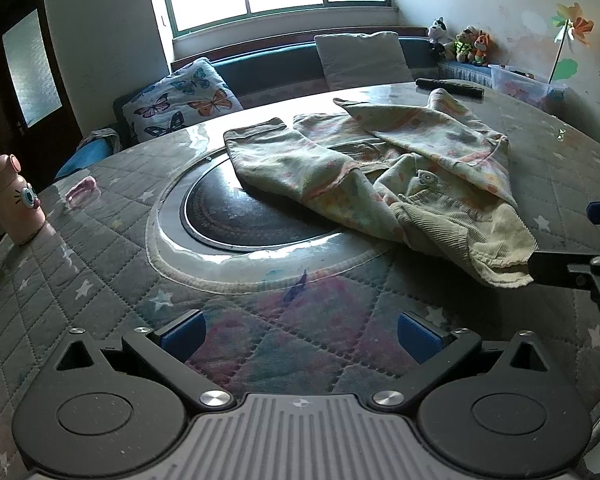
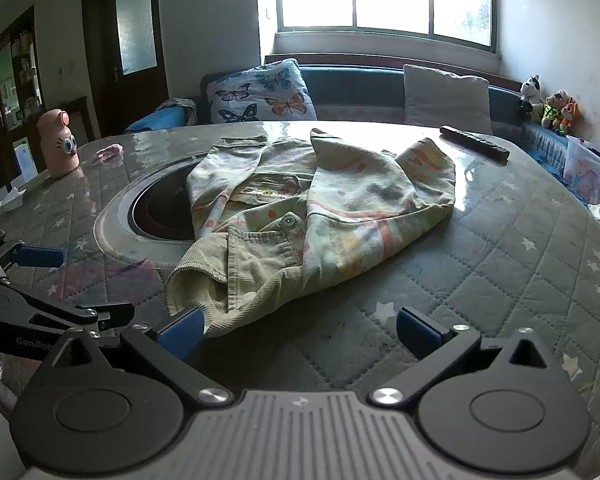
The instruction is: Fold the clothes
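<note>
A pale yellow-green patterned child's jacket (image 1: 384, 168) lies partly folded on the round quilted table (image 1: 100, 264), sleeves laid over its body; it also shows in the right wrist view (image 2: 320, 200). My left gripper (image 1: 300, 334) is open and empty, low over the table, left of and in front of the jacket. My right gripper (image 2: 298, 330) is open, at the jacket's near hem, its left fingertip (image 2: 182, 330) right at the hem edge. The right gripper shows at the right edge of the left wrist view (image 1: 580, 240).
A round black hotplate (image 1: 244, 216) sits in the table's middle, partly under the jacket. A pink bottle (image 1: 14, 200) stands at the left, a small pink item (image 1: 82, 190) near it, a black remote (image 1: 450, 87) at the back. A sofa with cushions (image 1: 180, 104) is behind.
</note>
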A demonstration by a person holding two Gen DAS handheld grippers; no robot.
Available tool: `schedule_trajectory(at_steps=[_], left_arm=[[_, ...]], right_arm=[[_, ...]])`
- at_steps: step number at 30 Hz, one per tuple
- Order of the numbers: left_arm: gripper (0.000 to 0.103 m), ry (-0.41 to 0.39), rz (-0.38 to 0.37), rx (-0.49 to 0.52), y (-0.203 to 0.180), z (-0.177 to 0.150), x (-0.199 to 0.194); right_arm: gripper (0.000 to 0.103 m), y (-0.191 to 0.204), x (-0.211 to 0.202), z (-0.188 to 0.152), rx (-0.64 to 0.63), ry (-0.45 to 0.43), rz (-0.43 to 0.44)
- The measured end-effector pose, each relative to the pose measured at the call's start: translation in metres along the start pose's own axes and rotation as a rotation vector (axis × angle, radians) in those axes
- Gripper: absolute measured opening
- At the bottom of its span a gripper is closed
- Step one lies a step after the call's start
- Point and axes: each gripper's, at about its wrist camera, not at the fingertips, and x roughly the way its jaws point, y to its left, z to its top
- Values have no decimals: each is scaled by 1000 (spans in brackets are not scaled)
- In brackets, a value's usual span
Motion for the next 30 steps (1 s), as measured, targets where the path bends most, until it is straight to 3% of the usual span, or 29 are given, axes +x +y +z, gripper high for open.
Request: schedule_trajectory(at_steps=[30], left_arm=[[103, 13, -11, 23, -9, 10, 8]], right_arm=[[103, 6, 3, 7, -34, 7, 12]])
